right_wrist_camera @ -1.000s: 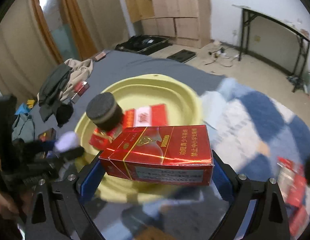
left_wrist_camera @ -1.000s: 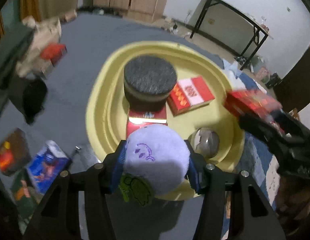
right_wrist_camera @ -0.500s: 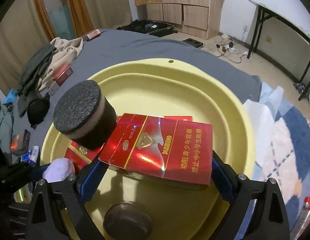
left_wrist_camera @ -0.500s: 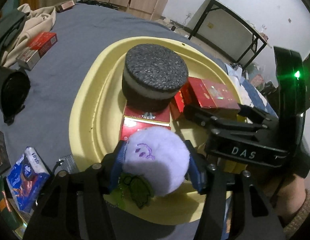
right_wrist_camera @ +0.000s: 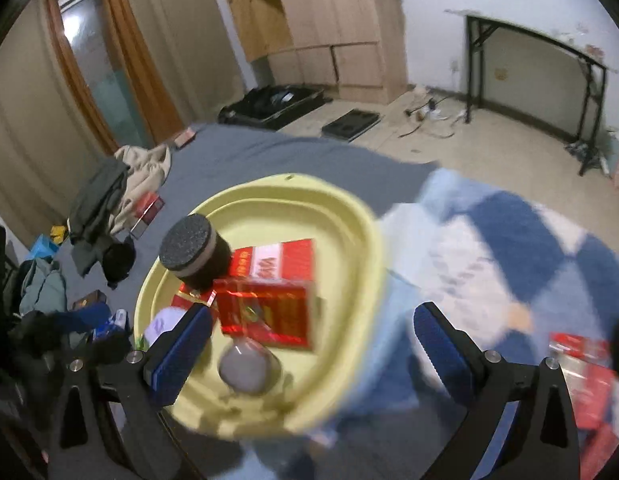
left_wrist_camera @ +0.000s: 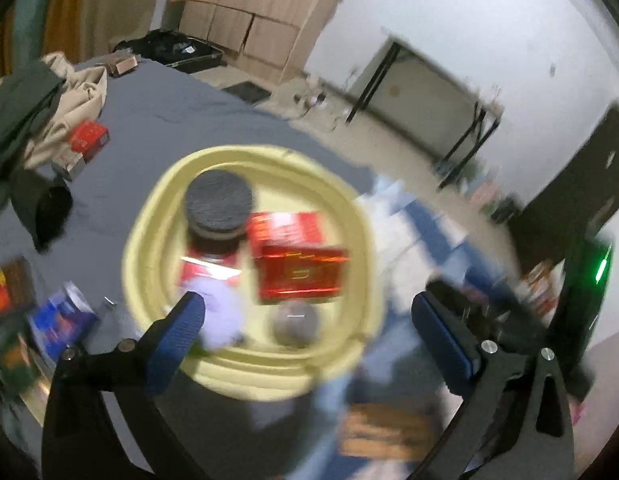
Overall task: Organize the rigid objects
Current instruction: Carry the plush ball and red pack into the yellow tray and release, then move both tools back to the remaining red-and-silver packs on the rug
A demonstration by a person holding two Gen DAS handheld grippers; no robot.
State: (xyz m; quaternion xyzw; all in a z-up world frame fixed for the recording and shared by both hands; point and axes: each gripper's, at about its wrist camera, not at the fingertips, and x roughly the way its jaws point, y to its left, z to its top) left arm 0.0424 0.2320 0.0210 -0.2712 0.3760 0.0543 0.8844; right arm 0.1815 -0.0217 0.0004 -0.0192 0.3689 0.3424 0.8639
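Right wrist view: both tools are opening, empty, over the round yellow plastic basin; glossy red carton at centre.

In the basin the round sponge block sits at the back left, cigarette cartons beside it, the plush ball and jar lid nearest.

Your right gripper hangs over a yellow basin on a grey cover, its 2 blue-padded jaws opening wide with nothing pressed between them. Inside the basin you have a red carton lying on another red box, a dark round container behind them, a blurred grey ball in front and a pale plush at the left rim. Crumpled clothes lie left of the basin, and a blue-and-white checked blanket spreads to its right.
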